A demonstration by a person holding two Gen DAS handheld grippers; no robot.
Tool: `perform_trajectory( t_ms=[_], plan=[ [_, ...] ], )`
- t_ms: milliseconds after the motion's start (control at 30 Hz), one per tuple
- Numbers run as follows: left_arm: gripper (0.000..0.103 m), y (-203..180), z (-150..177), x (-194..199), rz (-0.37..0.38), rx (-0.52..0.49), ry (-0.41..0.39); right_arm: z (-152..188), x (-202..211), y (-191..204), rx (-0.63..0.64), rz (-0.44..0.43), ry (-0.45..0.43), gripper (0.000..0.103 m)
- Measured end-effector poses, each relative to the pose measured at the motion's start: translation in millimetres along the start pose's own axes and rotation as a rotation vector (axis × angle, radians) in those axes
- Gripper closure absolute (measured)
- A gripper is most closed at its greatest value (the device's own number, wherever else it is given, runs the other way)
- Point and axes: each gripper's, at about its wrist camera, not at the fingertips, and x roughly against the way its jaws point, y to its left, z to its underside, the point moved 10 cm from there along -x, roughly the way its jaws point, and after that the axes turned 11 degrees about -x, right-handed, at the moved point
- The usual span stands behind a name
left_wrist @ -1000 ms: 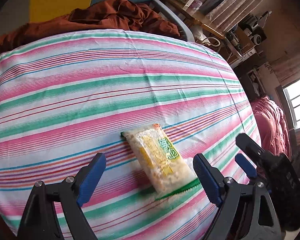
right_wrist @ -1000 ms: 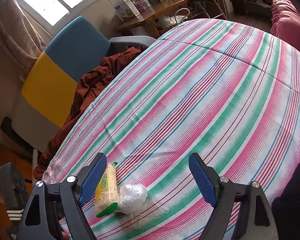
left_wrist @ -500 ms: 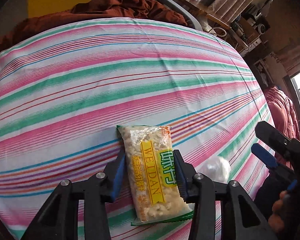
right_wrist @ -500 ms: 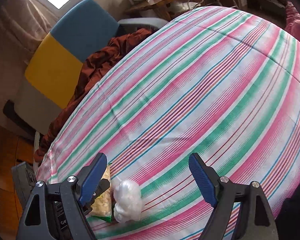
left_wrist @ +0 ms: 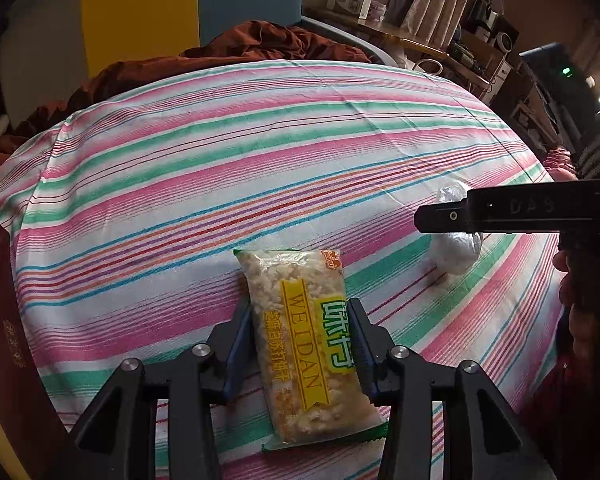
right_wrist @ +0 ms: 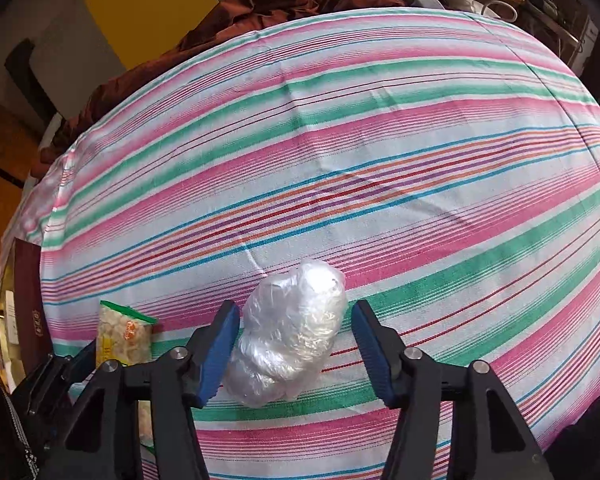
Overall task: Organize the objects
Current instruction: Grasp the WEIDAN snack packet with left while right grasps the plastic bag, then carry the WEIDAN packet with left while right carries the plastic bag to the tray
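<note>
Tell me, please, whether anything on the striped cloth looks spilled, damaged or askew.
Nothing is spilled or torn. The packet lies sealed, slanted across the stripes of the cloth; the crumpled plastic wad sits apart beside it. Neither looks damaged.

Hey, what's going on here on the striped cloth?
A person is tidying up with a handheld claw in each hand. The left claw has closed on the yellow-labelled snack packet, its pads pressing both long edges while the packet lies on the striped cloth. The right claw has just been closing around the crumpled clear plastic bag beside the packet; its left pad touches the bag, while a gap shows at the right pad, so that grip isn't complete yet.
</note>
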Motion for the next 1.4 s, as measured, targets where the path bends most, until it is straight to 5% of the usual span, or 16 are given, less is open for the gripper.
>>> perform_trajectory(
  t_ms=[133, 433, 1000, 1400],
  plan=[
    [0.056, 0, 0, 1, -0.019, -0.011, -0.022, 5, 0, 4, 0.055, 0.035, -0.017, 0.068],
    [0.06, 7, 9, 16, -0.053, 0.014, -0.03, 7, 9, 29, 0.173, 0.024, -0.088, 0.069],
    [0.06, 66, 26, 151, -0.252, 0.085, -0.256, 23, 20, 85, 0.386, -0.053, -0.156, 0.069],
    [0.06, 136, 75, 198, -0.351, 0.218, -0.293, 57, 32, 187, 0.477, -0.207, -0.153, 0.069]
  ],
)
